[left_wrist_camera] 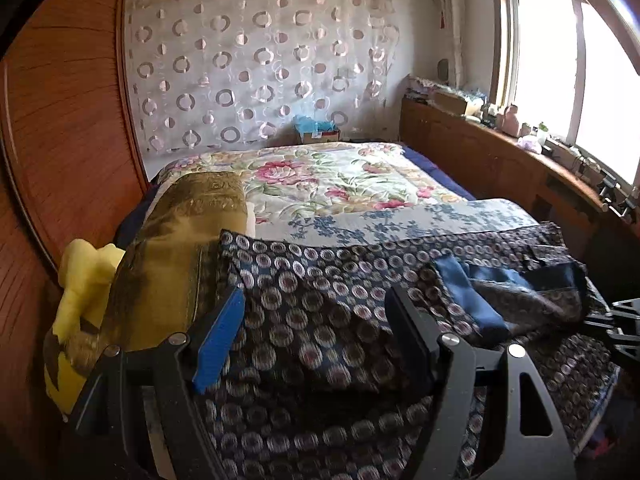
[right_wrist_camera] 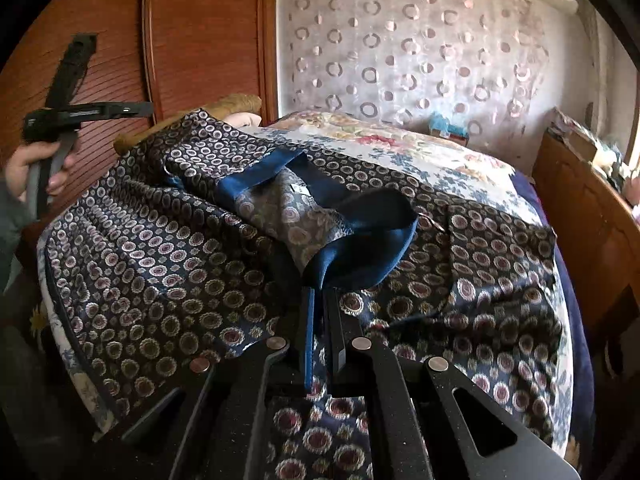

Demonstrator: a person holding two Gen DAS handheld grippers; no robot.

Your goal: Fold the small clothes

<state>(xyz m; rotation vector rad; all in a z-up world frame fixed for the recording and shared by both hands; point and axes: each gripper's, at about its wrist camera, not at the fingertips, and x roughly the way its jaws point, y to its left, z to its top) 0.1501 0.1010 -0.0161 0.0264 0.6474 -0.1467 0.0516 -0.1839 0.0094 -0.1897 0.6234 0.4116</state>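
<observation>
A dark navy garment with a round medallion print [right_wrist_camera: 168, 264] lies spread over the near end of the bed; it also shows in the left wrist view [left_wrist_camera: 328, 320]. Its plain blue collar band [right_wrist_camera: 360, 236] is lifted and folded back. My right gripper [right_wrist_camera: 320, 300] is shut on the blue collar band's edge. My left gripper [left_wrist_camera: 316, 320] is open and empty, hovering above the garment's left part. In the right wrist view the left gripper [right_wrist_camera: 76, 108] is held up at the far left, apart from the cloth.
The bed has a floral quilt [left_wrist_camera: 320, 176]. An olive-gold pillow [left_wrist_camera: 176, 240] and a yellow plush toy [left_wrist_camera: 84, 280] lie at the left. A wooden wardrobe [left_wrist_camera: 64, 120] stands left. A wooden ledge with clutter [left_wrist_camera: 500, 144] runs under the window at right.
</observation>
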